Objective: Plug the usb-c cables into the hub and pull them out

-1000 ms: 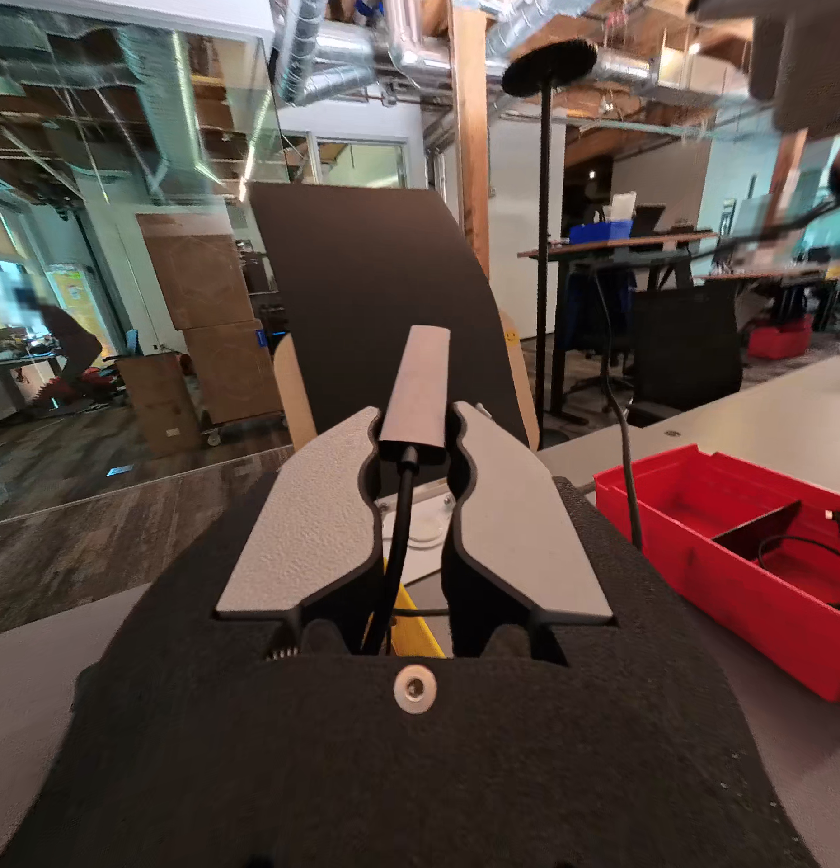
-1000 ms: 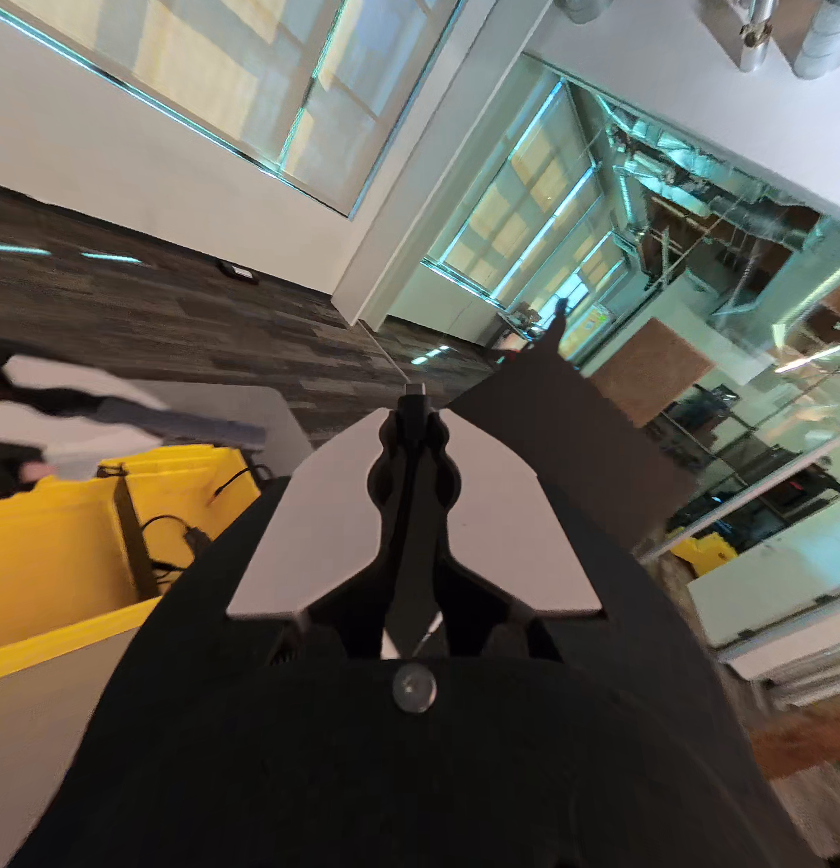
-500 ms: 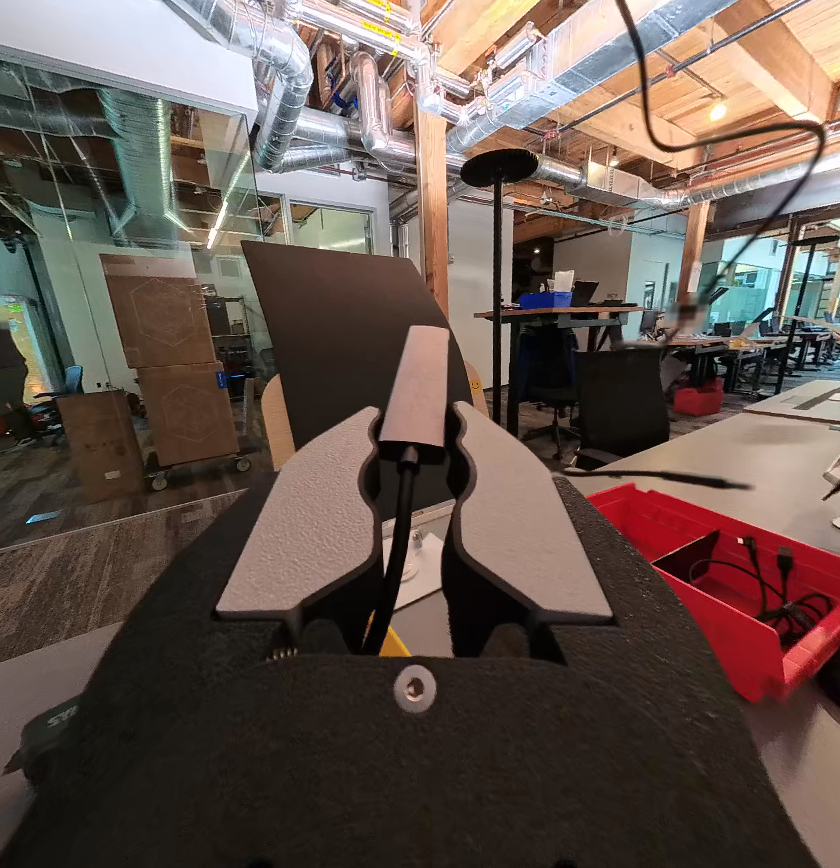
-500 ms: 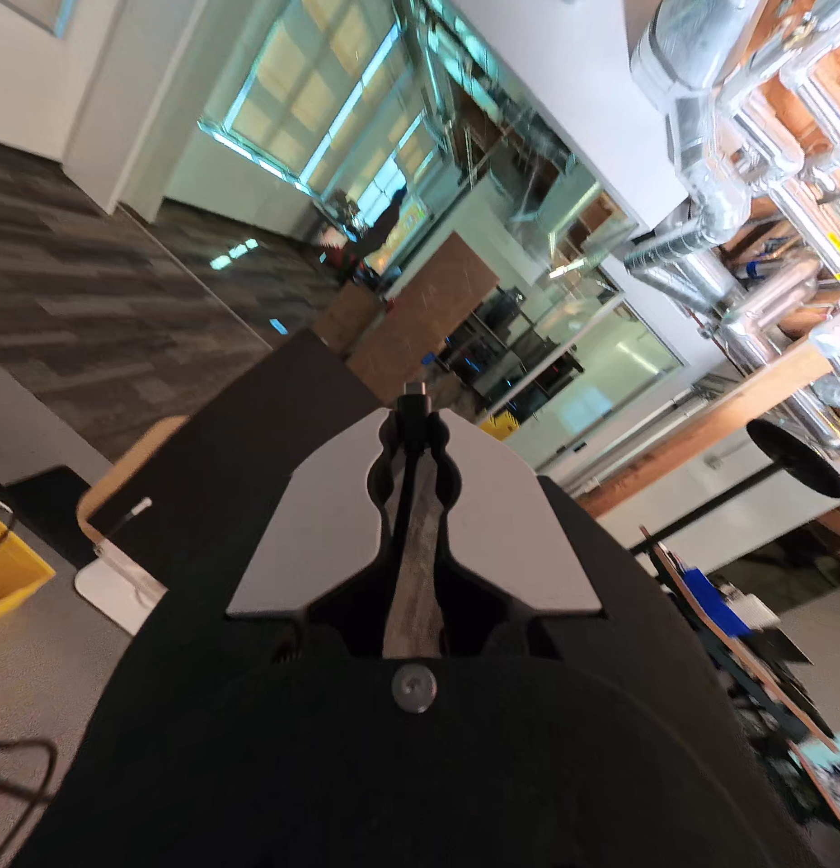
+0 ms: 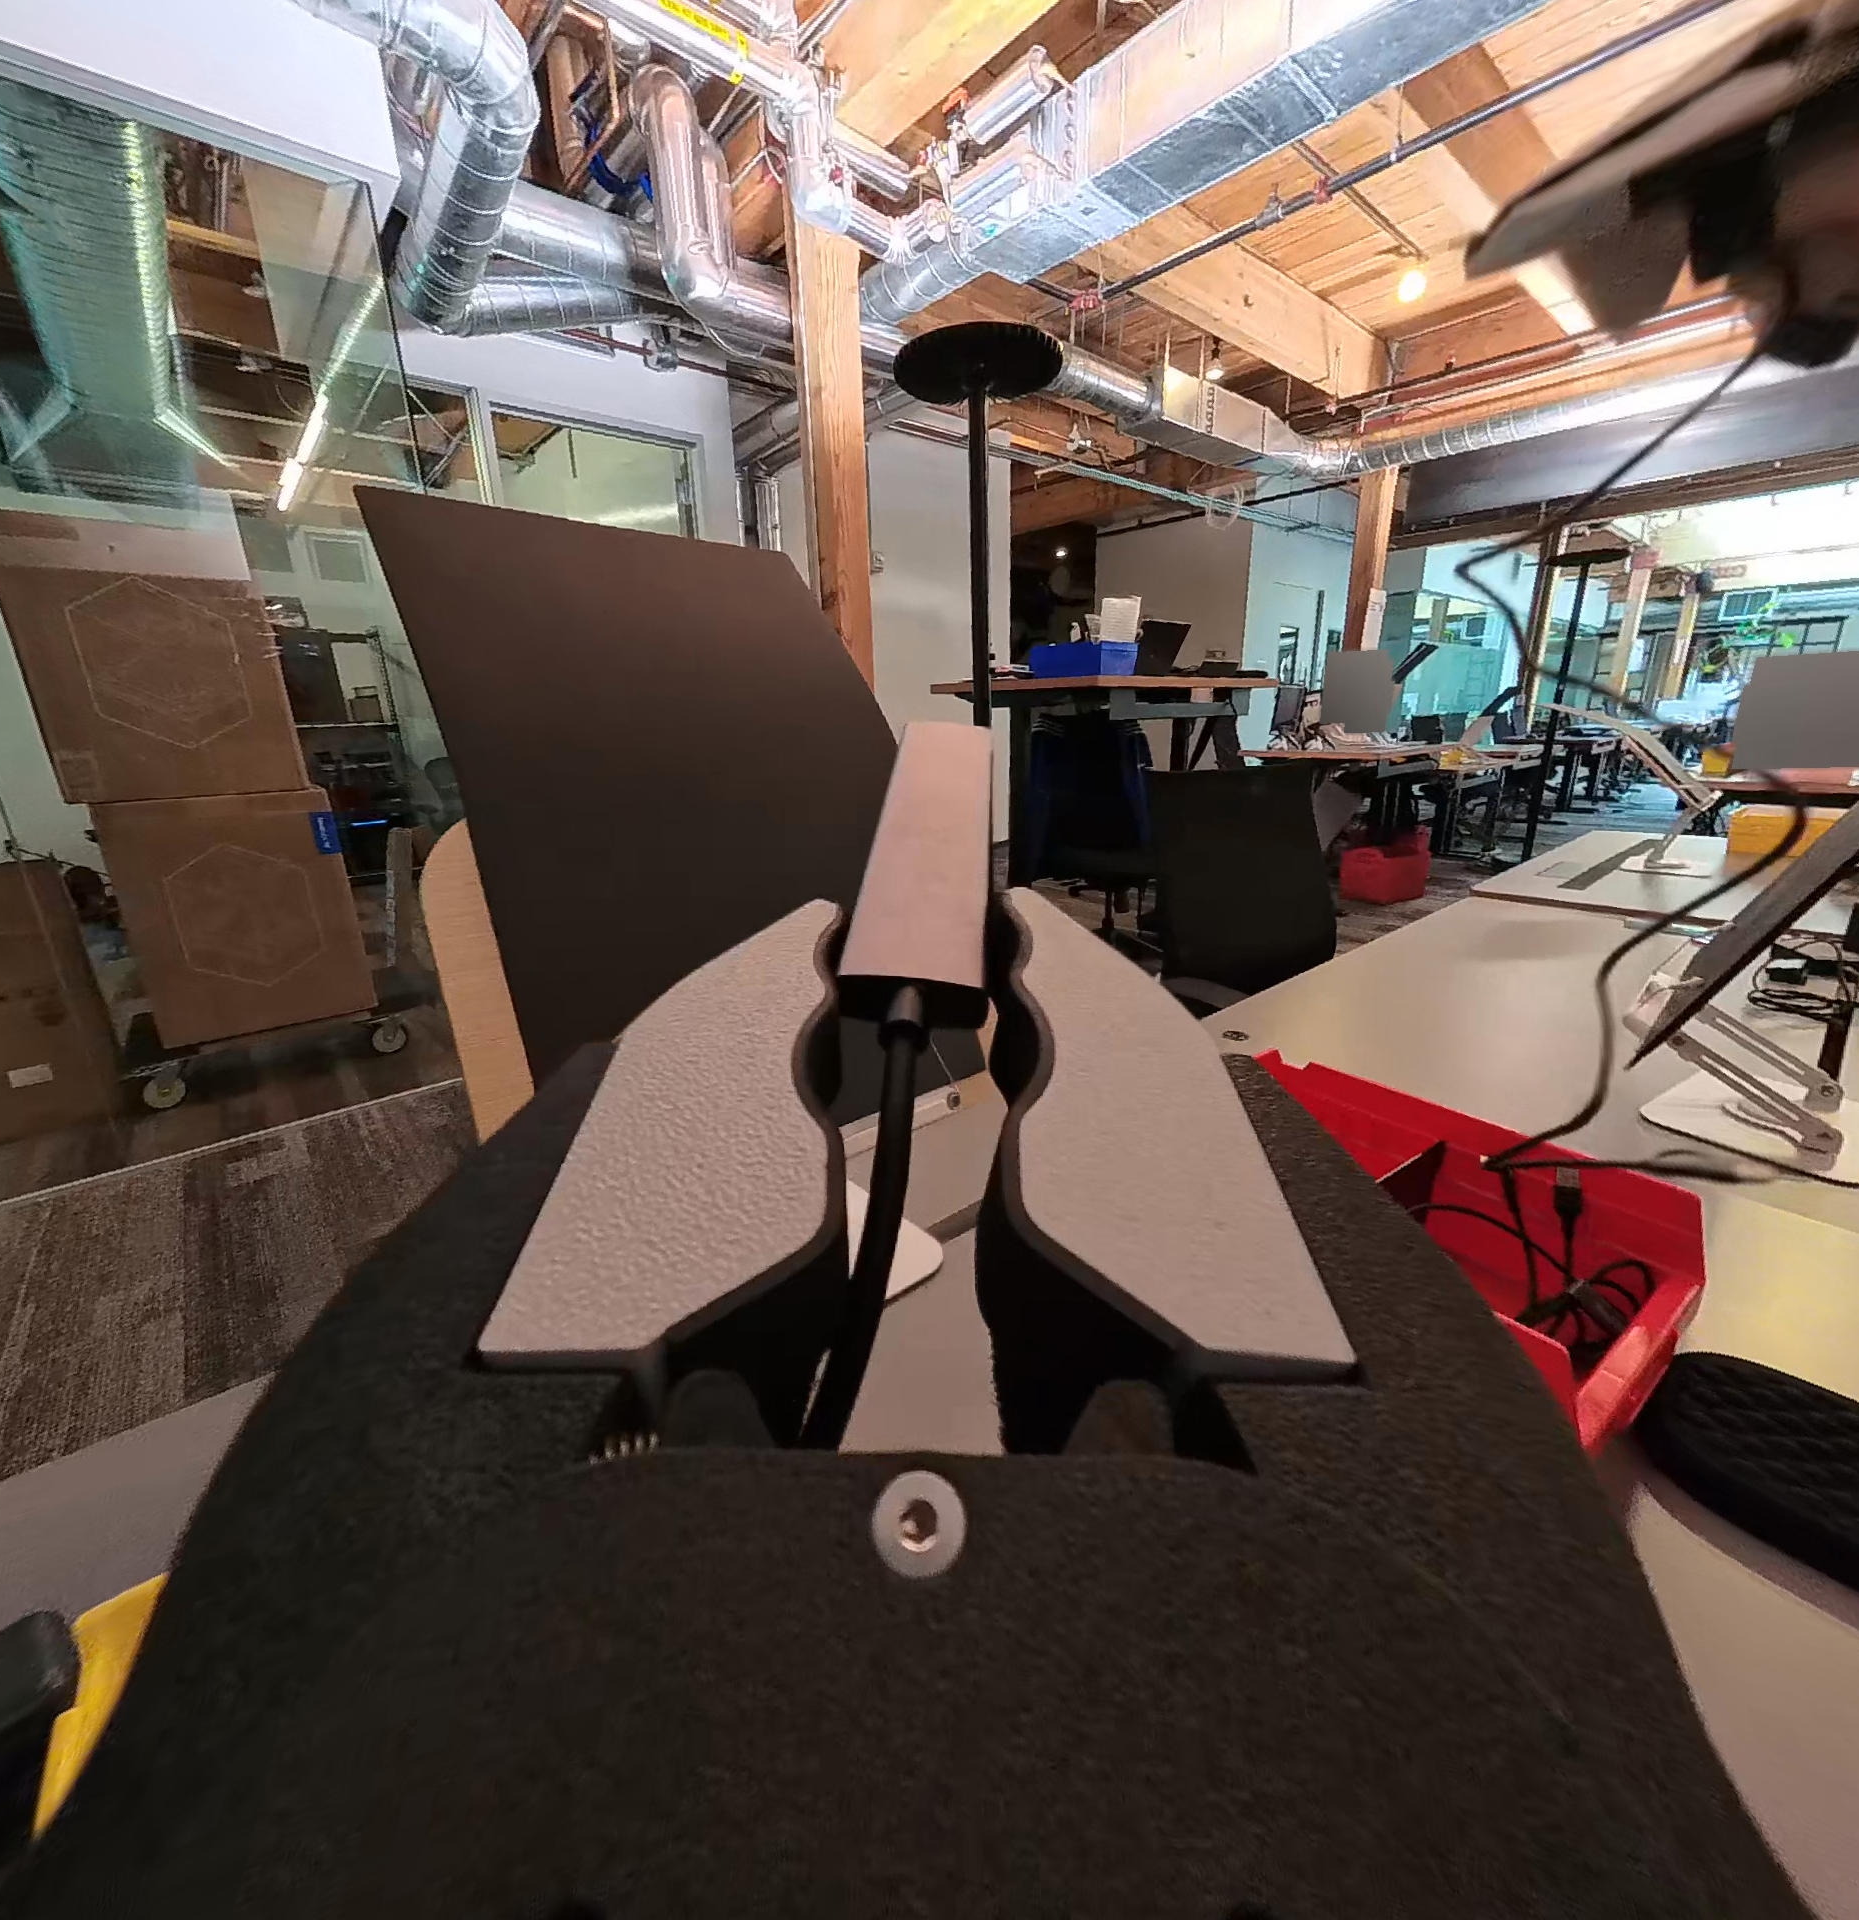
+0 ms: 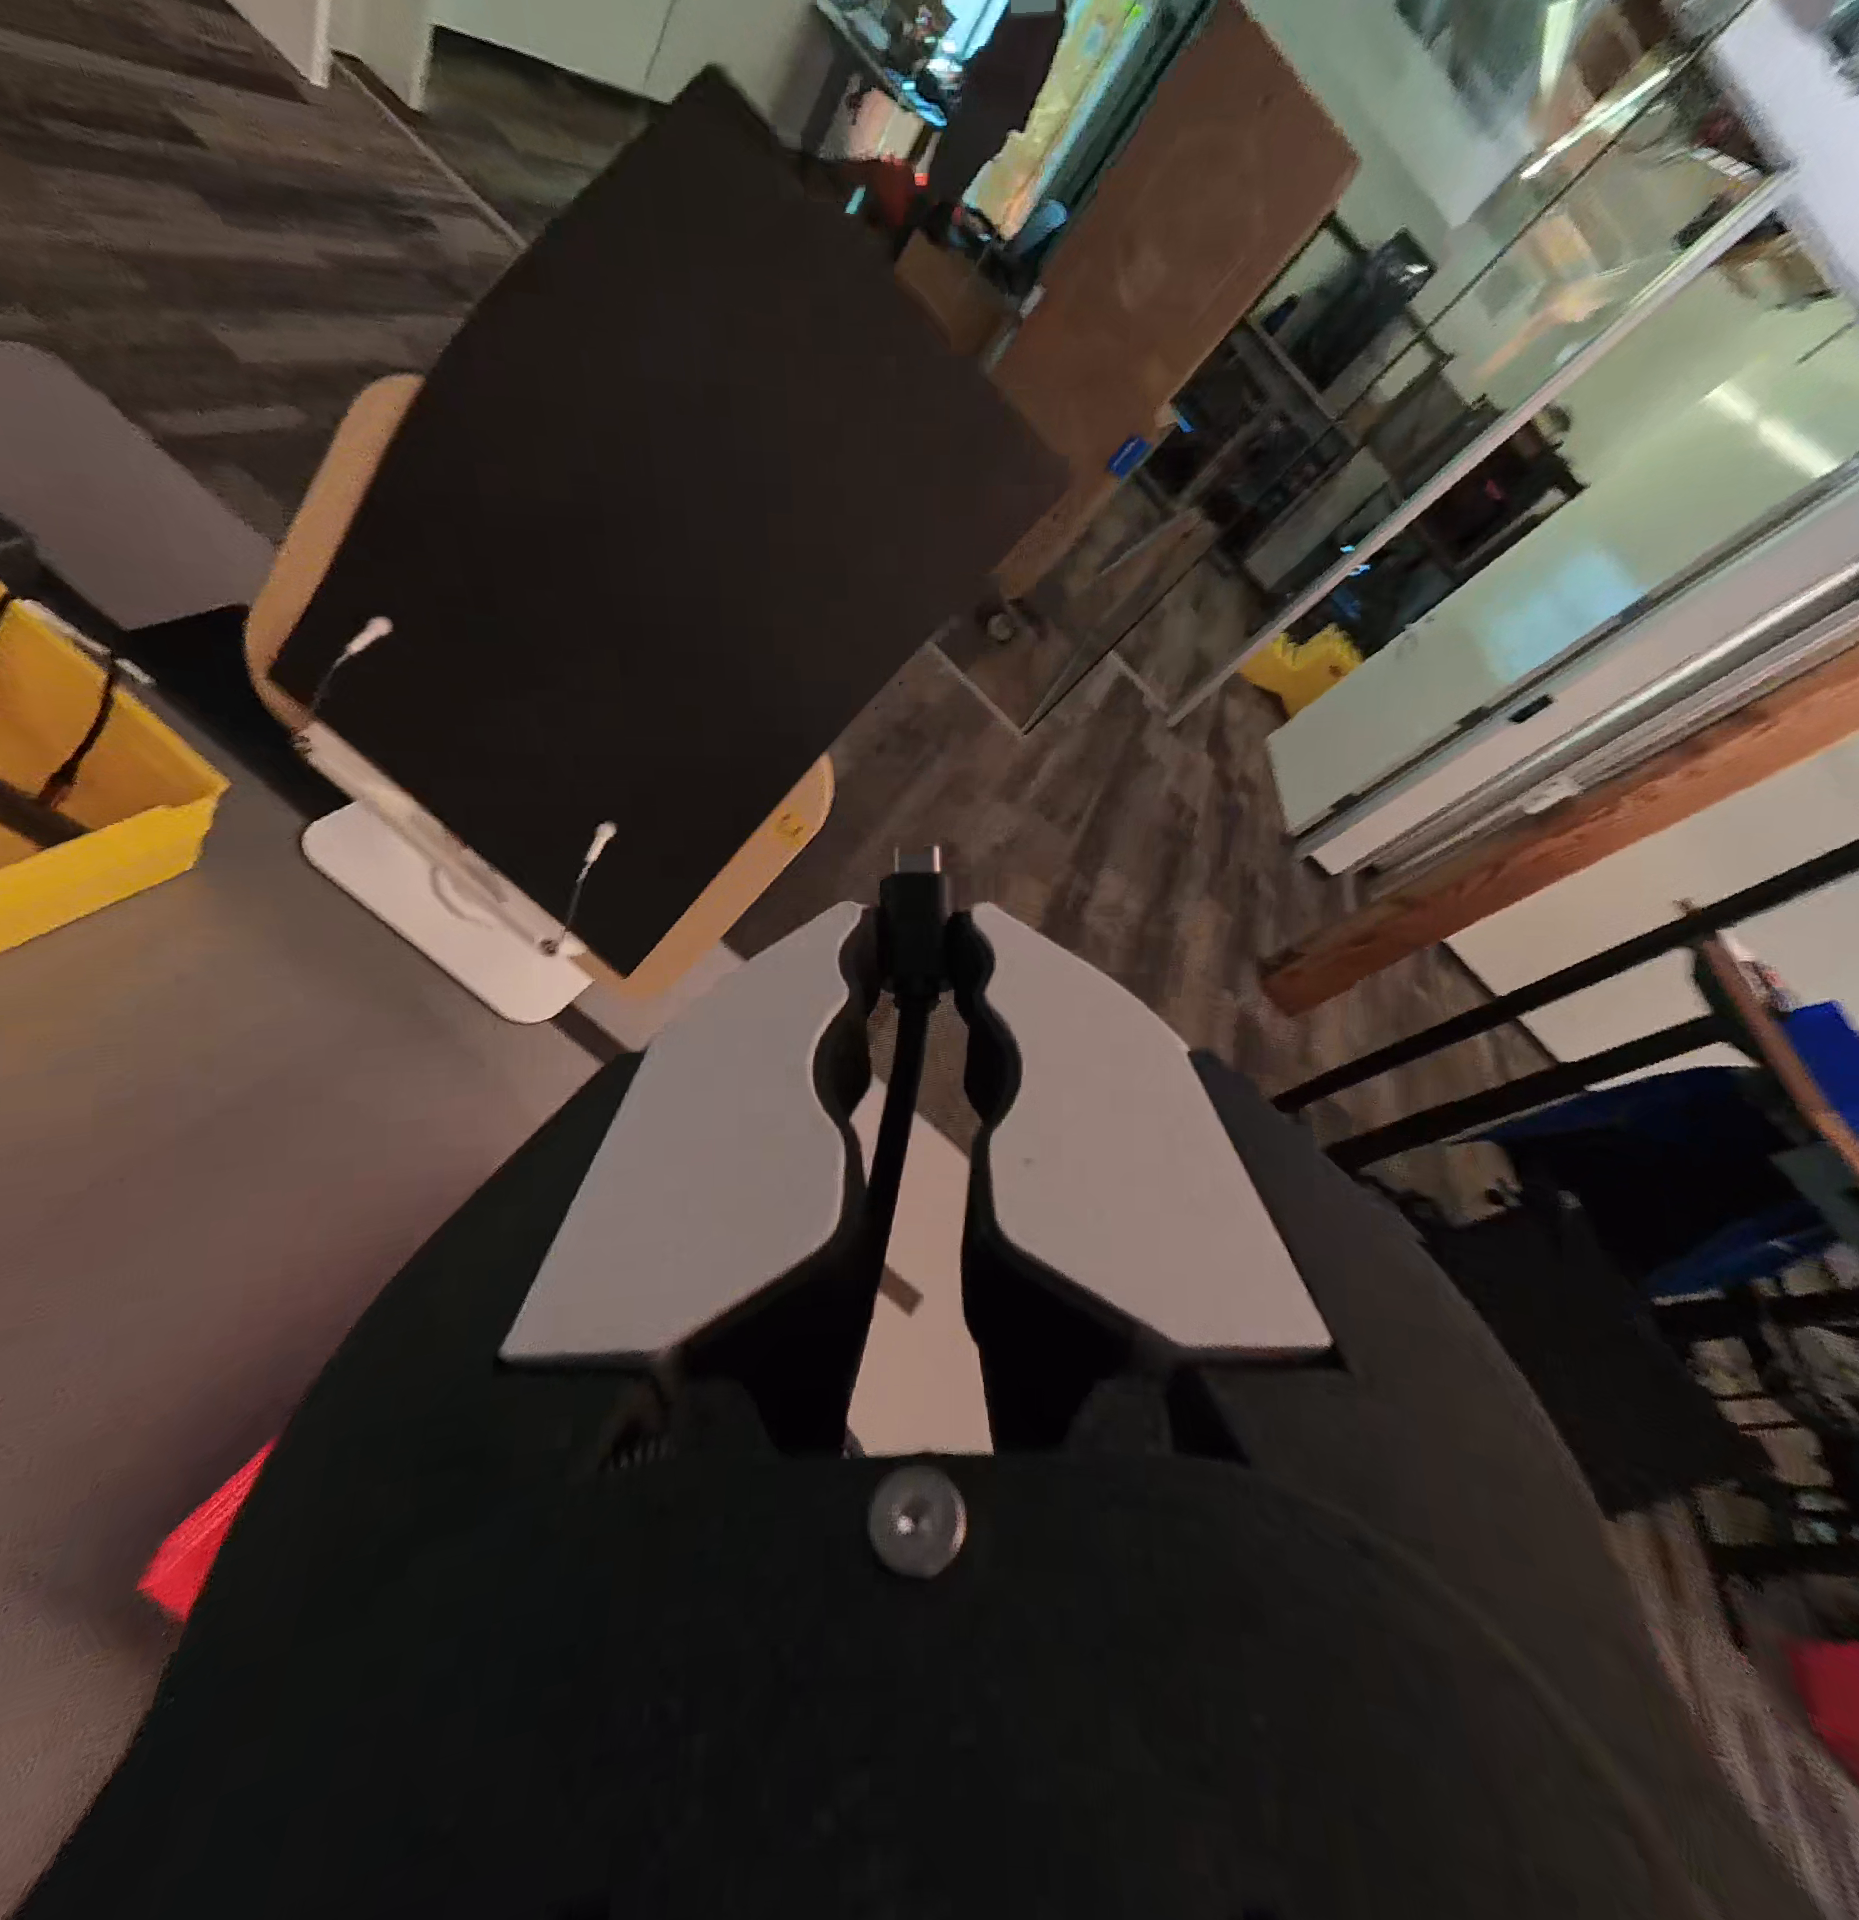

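My left gripper [image 5: 912, 956] is shut on a grey hub [image 5: 927, 852] that sticks up and forward from the fingertips, held above the table; the hub's own black lead [image 5: 878, 1195] runs back between the fingers. My right gripper [image 6: 912, 935] is shut on a black usb-c cable plug [image 6: 912, 902] whose metal tip points forward in the air. In the left wrist view the right gripper [image 5: 1683, 197] shows blurred at the top right, with its black cable [image 5: 1590, 862] hanging down into a red bin [image 5: 1507, 1226]. The hub is not seen in the right wrist view.
The red bin holds more black cables [image 5: 1559, 1278]. A yellow bin [image 6: 63, 821] stands at the left of the grey table [image 6: 177, 1143]. A black panel on a white stand [image 6: 634, 499] stands at the table's far edge. A laptop stand [image 5: 1735, 1081] is at the right. My right fingertips sit around 40 cm from my left ones.
My right gripper has swung round with the plug, from facing the windows to facing the black panel, and now sits high at the right of the left view. The left gripper holds the hub steady, tilted up slightly.
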The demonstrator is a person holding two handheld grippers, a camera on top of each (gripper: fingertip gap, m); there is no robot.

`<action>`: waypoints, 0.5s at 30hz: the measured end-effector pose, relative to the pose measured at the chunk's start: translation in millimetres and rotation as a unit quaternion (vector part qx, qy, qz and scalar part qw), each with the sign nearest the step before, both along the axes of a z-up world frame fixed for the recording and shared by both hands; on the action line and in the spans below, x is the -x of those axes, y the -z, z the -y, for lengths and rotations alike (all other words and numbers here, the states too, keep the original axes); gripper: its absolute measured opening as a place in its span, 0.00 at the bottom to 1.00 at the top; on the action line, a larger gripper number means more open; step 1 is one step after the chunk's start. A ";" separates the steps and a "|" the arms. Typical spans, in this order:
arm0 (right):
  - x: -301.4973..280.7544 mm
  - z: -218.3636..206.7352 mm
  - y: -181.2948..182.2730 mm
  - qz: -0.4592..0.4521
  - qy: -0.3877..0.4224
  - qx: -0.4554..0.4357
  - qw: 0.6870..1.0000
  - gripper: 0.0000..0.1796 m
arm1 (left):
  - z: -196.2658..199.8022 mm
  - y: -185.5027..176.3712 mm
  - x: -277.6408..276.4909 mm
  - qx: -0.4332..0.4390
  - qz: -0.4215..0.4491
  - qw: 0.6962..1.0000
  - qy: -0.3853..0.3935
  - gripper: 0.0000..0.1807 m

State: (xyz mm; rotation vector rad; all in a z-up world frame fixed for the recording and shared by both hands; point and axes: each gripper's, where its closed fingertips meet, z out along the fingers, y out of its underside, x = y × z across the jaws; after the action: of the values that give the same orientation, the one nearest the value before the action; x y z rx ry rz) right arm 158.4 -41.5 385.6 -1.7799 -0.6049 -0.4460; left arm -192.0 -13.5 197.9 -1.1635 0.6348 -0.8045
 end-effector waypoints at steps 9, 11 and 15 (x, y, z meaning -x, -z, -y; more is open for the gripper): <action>-15.3 12.0 189.7 -0.044 -0.088 0.158 0.983 0.08 | 3.0 2.4 -6.8 -0.001 -0.014 1.000 0.009 0.13; -15.2 21.0 244.0 -0.073 -0.107 0.196 0.972 0.08 | 3.1 3.4 -8.2 0.001 -0.016 1.000 0.012 0.13; -18.4 39.5 359.0 -0.121 -0.141 0.293 0.938 0.08 | 3.6 4.7 -13.0 0.001 -0.020 1.000 0.019 0.13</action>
State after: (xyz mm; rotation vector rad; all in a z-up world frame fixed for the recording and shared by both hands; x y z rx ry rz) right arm 176.8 -81.0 26.6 -2.2182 -0.8615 0.1780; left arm -179.0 -17.1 193.2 -1.1757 0.6915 -0.8156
